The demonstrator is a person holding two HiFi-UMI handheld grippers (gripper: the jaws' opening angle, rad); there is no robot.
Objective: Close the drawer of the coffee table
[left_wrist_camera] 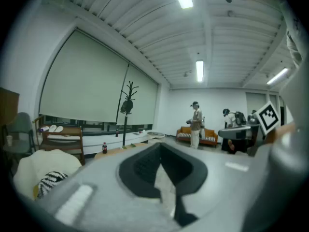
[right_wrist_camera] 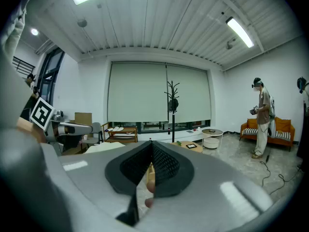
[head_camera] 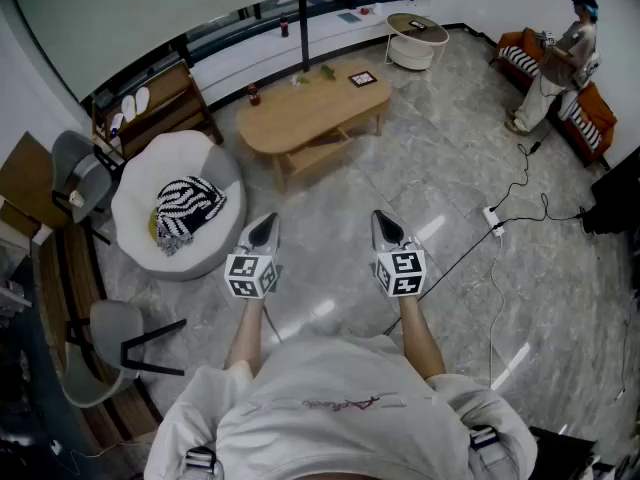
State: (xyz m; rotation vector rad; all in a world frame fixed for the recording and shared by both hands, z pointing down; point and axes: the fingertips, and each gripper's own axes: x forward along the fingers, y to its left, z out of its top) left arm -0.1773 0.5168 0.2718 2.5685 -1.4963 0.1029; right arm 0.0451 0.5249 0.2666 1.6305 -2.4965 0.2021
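Observation:
The oval wooden coffee table (head_camera: pixel 310 116) stands a few steps ahead of me, with a red bottle (head_camera: pixel 253 94) and a dark tablet (head_camera: pixel 362 78) on its top. A wooden panel (head_camera: pixel 318 155) juts out below the top on my side; from here I cannot tell whether it is the drawer. My left gripper (head_camera: pixel 262 231) and right gripper (head_camera: pixel 386 229) hang side by side at waist height over the marble floor, far from the table. Both are shut with nothing between their jaws, as the left gripper (left_wrist_camera: pixel 161 148) and right gripper (right_wrist_camera: pixel 150 146) views show.
A white beanbag chair (head_camera: pixel 150 218) with a striped cushion sits left of the table. Grey chairs (head_camera: pixel 105 348) stand at the near left. A power strip and cables (head_camera: pixel 492 220) cross the floor on the right. A coat stand (head_camera: pixel 303 18), a round side table (head_camera: pixel 415 33) and a person (head_camera: pixel 560 63) by an orange sofa are farther off.

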